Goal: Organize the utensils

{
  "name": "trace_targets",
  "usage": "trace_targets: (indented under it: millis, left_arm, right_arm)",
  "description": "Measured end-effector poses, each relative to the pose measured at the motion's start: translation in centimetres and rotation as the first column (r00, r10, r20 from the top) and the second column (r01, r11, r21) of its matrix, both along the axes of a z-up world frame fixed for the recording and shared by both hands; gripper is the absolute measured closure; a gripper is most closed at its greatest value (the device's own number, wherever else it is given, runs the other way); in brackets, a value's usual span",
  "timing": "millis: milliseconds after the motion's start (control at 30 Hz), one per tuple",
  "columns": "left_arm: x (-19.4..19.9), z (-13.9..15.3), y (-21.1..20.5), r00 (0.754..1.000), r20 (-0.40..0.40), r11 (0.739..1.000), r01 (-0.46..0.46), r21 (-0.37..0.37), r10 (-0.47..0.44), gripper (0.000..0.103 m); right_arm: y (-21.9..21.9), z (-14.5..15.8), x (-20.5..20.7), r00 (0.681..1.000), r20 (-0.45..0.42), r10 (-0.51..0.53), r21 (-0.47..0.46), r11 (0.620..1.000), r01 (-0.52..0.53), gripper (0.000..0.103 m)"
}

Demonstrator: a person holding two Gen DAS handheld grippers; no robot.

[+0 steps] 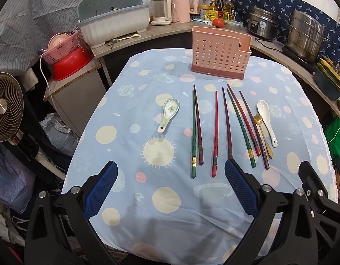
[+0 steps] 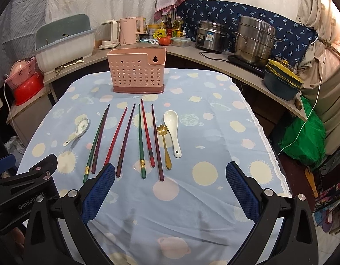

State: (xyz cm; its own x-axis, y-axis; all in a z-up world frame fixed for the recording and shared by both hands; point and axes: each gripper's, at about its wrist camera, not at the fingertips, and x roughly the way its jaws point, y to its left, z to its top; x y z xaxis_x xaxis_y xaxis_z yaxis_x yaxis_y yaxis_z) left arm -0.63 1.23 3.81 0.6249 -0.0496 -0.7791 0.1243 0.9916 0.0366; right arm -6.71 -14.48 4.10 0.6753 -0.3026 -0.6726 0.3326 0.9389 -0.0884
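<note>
A pink perforated utensil holder [image 1: 220,54] [image 2: 138,72] stands upright at the far side of the table. Several red, green and dark chopsticks [image 1: 215,132] [image 2: 140,141] lie side by side in front of it. A patterned ceramic spoon [image 1: 169,113] [image 2: 77,130] lies to their left. A white spoon [image 1: 267,121] [image 2: 174,130] and a small gold spoon [image 1: 262,134] [image 2: 165,145] lie to their right. My left gripper [image 1: 171,170] is open and empty above the near table. My right gripper [image 2: 171,170] is open and empty too.
The table wears a light blue planet-print cloth [image 1: 161,198] [image 2: 214,137]. Behind it a curved counter holds a dish rack [image 1: 113,25], kettles [image 2: 128,31], a rice cooker [image 2: 211,36] and a steel steamer pot [image 2: 255,42]. A fan [image 1: 6,108] stands at left.
</note>
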Motion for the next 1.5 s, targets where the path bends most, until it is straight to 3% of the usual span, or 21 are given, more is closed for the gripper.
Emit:
trace_targets:
  millis: [1500]
  left_arm:
    - [1.4,-0.3,-0.4,1.000,-0.001,1.000,0.023,-0.002,-0.023,0.010]
  right_arm:
    - [0.0,0.2,0.5,1.000,0.000,-0.002,0.012,1.000,0.002,0.006]
